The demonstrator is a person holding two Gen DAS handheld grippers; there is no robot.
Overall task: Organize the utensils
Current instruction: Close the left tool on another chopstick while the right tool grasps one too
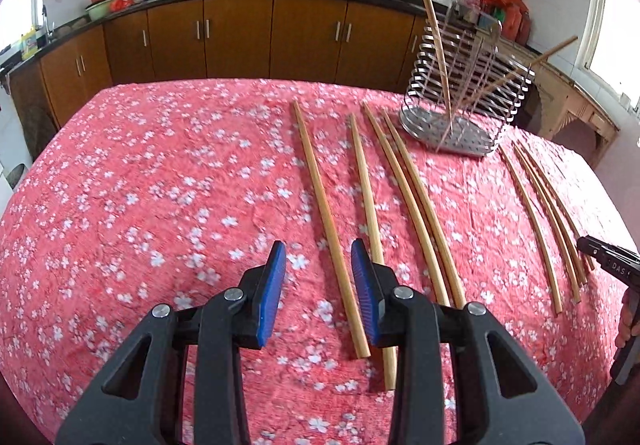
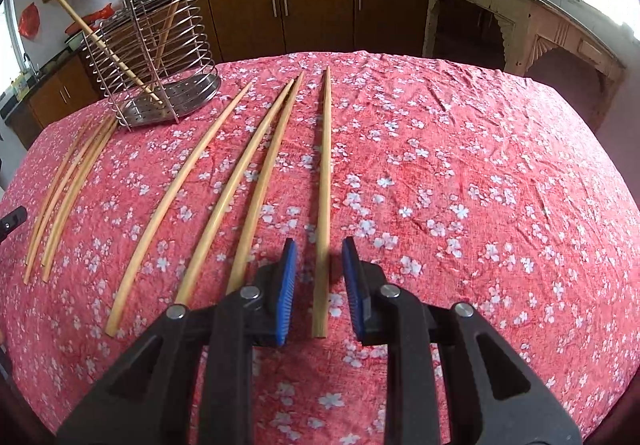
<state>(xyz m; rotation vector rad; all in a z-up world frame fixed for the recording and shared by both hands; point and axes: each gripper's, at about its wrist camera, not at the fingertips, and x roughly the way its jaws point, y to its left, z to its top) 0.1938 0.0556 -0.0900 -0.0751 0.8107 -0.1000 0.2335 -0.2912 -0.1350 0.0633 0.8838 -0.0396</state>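
**Chopsticks laid lengthwise**

Our left tongs [image 1: 319,259] and right tongs [image 2: 319,257] gape, released, each straddling one chopstick [image 1: 329,223] [image 2: 323,181]. Eight lie on the bench [image 2: 460,165], pointing away; two lean in the wire holder [image 2: 156,61] beyond.

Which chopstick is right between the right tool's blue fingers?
The straight chopstick farthest right on the cloth. Its near end lies in the gap of the open right tool, untouched. The other chopsticks all lie further left, toward the metal holder.
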